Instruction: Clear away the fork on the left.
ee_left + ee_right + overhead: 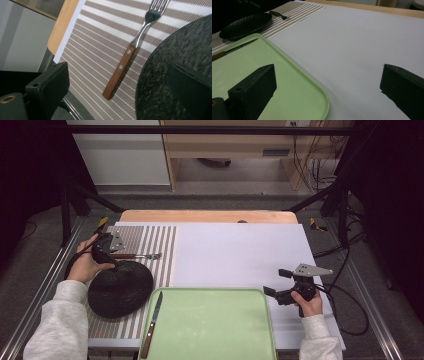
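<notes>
The left gripper (102,251) has its fingers (48,86) spread wide with nothing between them. One finger hangs over the rim of the black plate (120,289), the other off the near edge of the striped placemat (150,245). In the gap between them, lying flat on the placemat, is the wooden-handled fork (130,53), its handle end nearest the fingers and its tines pointing away; the plate's rim sits just beside the handle.

The right gripper (275,285) also has its fingers (255,86) spread apart and empty. One finger hovers above the corner of the green tray (322,100), the other above the bare white worktop (362,45) beside it. Farther out from these fingers, along the tray's far edge, a wooden-handled knife (151,324) lies with its blade on the tray rim, and beyond it are the plate and fork.
</notes>
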`<state>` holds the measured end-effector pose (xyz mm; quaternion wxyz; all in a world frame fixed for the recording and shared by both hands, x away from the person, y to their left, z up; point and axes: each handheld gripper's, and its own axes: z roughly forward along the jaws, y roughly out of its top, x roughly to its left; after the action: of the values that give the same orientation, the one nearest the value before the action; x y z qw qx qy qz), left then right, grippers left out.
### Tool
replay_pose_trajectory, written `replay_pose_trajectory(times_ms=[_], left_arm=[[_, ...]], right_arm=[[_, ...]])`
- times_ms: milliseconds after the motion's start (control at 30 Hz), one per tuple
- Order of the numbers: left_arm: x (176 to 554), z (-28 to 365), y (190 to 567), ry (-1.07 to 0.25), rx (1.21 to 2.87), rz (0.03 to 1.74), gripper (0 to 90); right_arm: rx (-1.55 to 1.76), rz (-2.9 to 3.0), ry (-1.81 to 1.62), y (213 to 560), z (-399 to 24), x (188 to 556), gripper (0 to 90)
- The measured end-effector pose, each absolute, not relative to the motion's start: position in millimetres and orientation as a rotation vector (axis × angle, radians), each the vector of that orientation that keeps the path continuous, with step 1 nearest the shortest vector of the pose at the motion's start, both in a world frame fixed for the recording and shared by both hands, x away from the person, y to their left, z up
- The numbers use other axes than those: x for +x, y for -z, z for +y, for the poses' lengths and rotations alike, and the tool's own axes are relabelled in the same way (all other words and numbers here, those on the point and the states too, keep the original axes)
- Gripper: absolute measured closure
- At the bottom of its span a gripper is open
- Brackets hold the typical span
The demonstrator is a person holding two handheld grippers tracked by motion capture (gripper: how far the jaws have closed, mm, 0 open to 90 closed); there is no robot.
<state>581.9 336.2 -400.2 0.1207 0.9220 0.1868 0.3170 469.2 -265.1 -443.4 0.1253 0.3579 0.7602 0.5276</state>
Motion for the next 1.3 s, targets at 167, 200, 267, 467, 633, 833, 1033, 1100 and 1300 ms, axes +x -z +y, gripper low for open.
replay_pose_trajectory(times_ms=[167, 200, 267, 467, 633, 833, 1033, 1100, 1300], left_arm=[[589.9, 341.0, 408.1, -0.943, 2.733, 0.509, 7.1], [591.4, 342.0, 409.3, -0.954, 2.741, 0.496, 8.1], [594.1, 343.8, 411.9, -0.968, 2.752, 0.470, 9.0], [601.1, 349.1, 420.1, -0.987, 2.800, 0.418, 11.9], [604.0, 350.9, 425.6, -1.015, 2.853, 0.341, 18.3], [606.0, 349.5, 430.1, -1.041, 2.894, 0.256, 24.1], [608.5, 351.1, 434.6, -1.019, 2.923, 0.230, 29.1], [608.9, 352.1, 435.5, -1.016, 2.925, 0.237, 31.3], [609.0, 351.4, 439.9, -1.020, 2.941, 0.183, 36.2]], right_arm=[[1.042, 2.215, -1.536, 443.5, -265.1, 469.2, 1.1], [1.043, 2.216, -1.536, 443.5, -265.1, 469.2, 1.1], [1.043, 2.216, -1.535, 443.5, -265.1, 469.3, 1.1], [1.043, 2.213, -1.535, 443.5, -265.1, 469.1, 1.1], [1.044, 2.218, -1.530, 443.7, -264.8, 469.3, 1.1], [1.042, 2.218, -1.529, 443.7, -264.9, 469.3, 1.1], [1.043, 2.218, -1.528, 443.7, -265.1, 469.3, 1.1], [1.042, 2.218, -1.526, 443.7, -265.1, 469.4, 1.1], [1.042, 2.217, -1.526, 443.7, -265.1, 469.4, 1.1]])
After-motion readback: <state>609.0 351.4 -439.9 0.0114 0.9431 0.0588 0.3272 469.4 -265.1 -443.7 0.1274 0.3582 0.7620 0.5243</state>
